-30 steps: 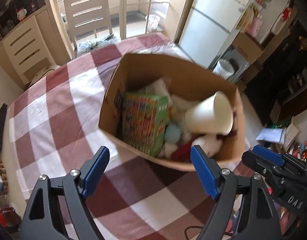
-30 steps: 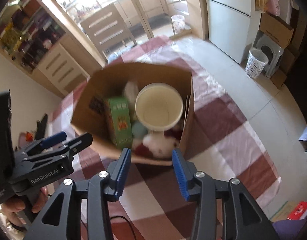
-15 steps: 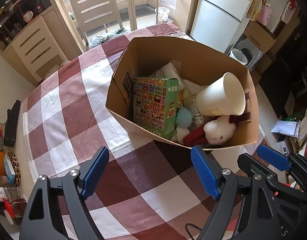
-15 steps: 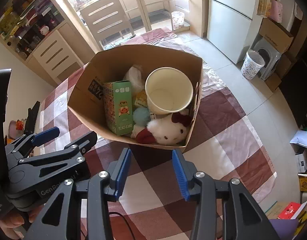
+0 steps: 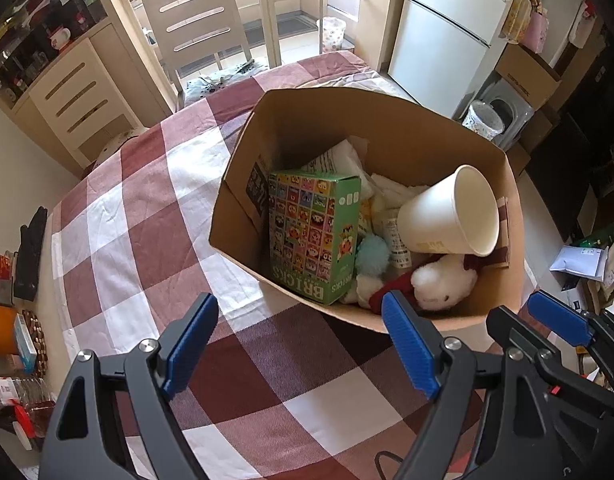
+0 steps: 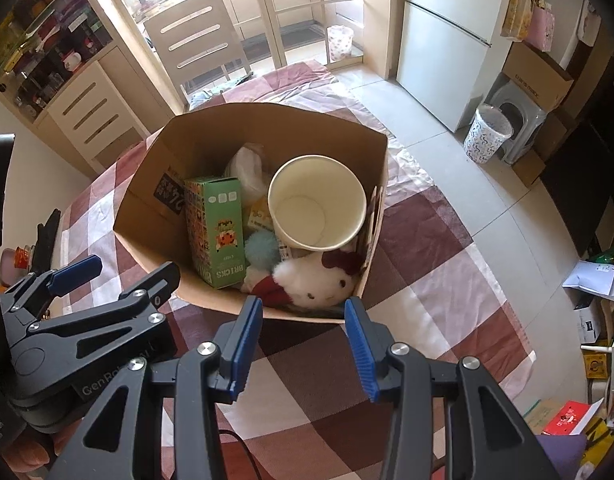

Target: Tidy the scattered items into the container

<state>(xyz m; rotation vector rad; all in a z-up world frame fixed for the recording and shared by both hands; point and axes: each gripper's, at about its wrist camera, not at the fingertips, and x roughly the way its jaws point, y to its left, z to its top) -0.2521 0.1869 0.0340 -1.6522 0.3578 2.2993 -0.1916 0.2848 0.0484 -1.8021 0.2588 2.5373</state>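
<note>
A cardboard box (image 5: 387, 128) (image 6: 283, 124) stands on the checked tablecloth (image 5: 139, 240). Inside lie a green bricks box (image 5: 311, 236) (image 6: 219, 228), a white paper cup (image 5: 451, 212) (image 6: 317, 202), a white plush cat (image 5: 443, 280) (image 6: 311, 284), a teal pompom (image 5: 371, 254) and white packets. My left gripper (image 5: 299, 344) is open and empty, near the box's front wall. My right gripper (image 6: 303, 344) is open and empty, just in front of the box; it also shows in the left wrist view (image 5: 559, 320).
A chair (image 5: 195, 28) stands beyond the table's far edge. A drawer cabinet (image 5: 75, 92) is at the left, a fridge (image 5: 447, 32) at the right. Bottles and jars (image 5: 11, 340) sit off the table's left. A bin (image 6: 487, 132) stands on the floor.
Both grippers have drawn back from the box and steadied; the view is no longer blurred. The box contents have not moved. Both stay open.
</note>
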